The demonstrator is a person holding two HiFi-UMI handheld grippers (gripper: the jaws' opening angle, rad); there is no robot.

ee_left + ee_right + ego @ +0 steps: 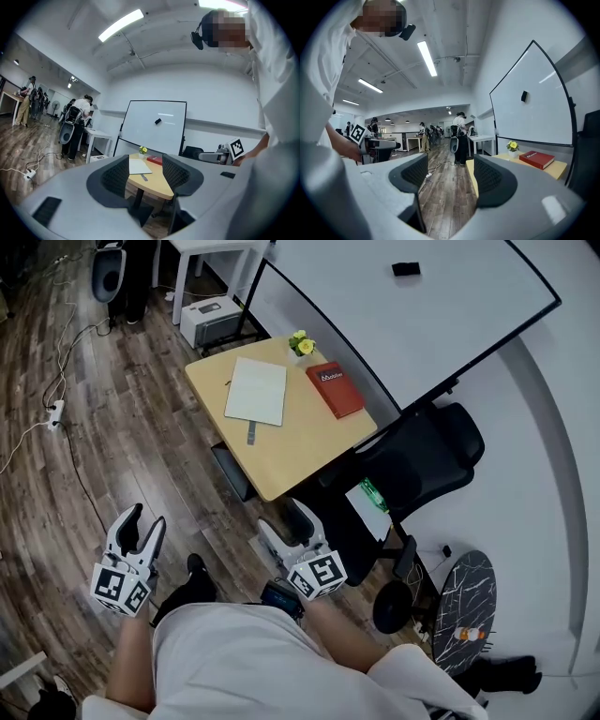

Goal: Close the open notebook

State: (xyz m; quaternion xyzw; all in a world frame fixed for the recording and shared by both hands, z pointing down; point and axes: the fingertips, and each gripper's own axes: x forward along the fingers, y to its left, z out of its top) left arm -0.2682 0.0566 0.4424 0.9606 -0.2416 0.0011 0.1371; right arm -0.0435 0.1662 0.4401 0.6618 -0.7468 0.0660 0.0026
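While the left gripper [142,521] and right gripper [283,517] hung spread and empty, the notebook [255,392] lay on the far desk [291,456], probably light and floppy, best taken by its cover edge.

Your notebook [255,392]: pale greenish-white rectangle, lying flat, face up, on far left part of wooden counter [300,451], slightly skewed to edges. Open or shut: unclear from here.

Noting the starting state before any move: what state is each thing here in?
Left gripper: open, empty.
Right gripper: open, empty.
White rectangular notebook: flat on the wooden table, open or closed unclear.
Red hardcover book: closed, flat.
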